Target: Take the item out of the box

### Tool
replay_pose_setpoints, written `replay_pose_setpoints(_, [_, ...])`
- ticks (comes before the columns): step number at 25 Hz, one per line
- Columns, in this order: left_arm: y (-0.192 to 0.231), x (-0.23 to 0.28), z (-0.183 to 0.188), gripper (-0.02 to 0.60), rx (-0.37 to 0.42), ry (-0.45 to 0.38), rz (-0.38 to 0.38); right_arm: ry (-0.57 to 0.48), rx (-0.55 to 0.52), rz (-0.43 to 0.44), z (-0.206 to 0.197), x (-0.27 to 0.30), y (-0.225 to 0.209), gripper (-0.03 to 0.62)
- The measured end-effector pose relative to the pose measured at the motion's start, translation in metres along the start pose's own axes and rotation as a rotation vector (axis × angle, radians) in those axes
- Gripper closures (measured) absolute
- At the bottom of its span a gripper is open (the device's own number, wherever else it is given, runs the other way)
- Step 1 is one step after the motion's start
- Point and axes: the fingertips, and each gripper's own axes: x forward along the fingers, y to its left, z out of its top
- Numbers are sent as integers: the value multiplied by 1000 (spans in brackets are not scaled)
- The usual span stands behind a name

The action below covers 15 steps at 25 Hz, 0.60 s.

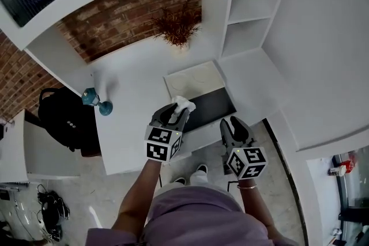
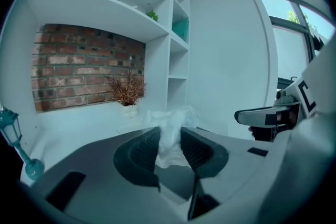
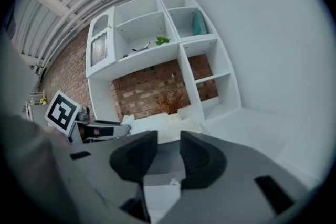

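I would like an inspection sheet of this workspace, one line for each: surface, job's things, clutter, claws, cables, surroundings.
Surface: white desk.
Job's things: open box, dark inside; white wrapped item, held in the left claw.
Clutter: teal lantern; dried plant.
Claws: left claw shut on the item; right claw open, nothing between.
Cables: what seems a dark tangle on the floor, off the desk.
Surroundings: brick wall, white shelves, black bag.

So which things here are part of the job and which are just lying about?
Job: left gripper, shut on the wrapped item; open box; right gripper, fingers apart, empty.
Lying about: teal lantern; dried plant; black bag.
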Motion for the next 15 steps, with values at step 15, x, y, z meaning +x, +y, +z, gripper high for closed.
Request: replay_pose_setpoints(15, [31,-26,0,456,-227,-136,106,2,-40,44,5,17,13,526])
